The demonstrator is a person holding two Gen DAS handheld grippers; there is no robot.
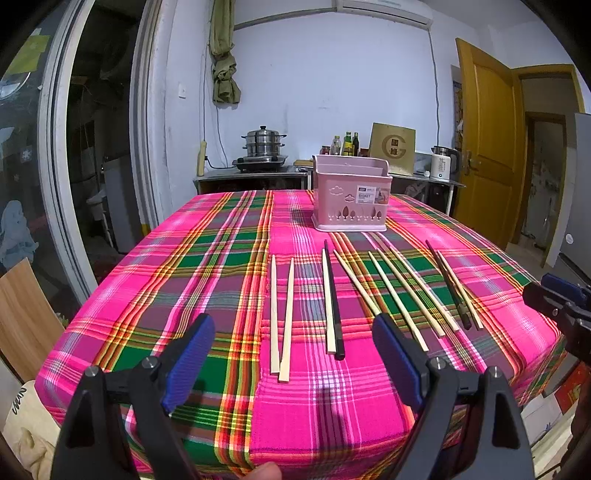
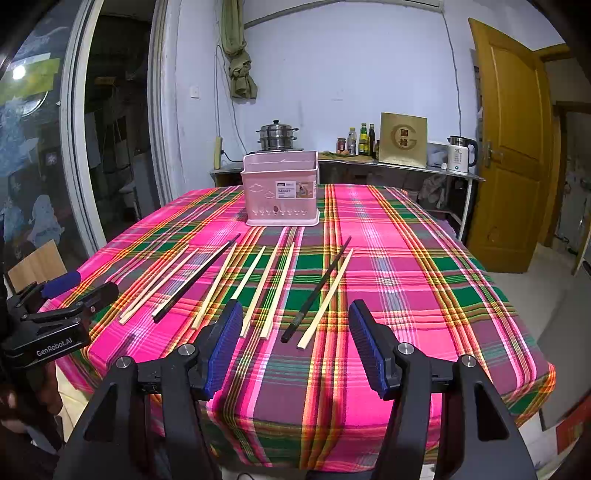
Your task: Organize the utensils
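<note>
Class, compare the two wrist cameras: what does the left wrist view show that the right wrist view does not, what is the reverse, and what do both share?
Only the left wrist view shows a white air conditioner high on the wall and a fingertip at the bottom edge.

Only the right wrist view shows the "GenRobot.AI" lettering on the other gripper's body.

Both show the pink utensil basket, the chopsticks lying on the plaid tablecloth, the steamer pot, the kettle and the yellow door. The left gripper and right gripper are both open.
</note>
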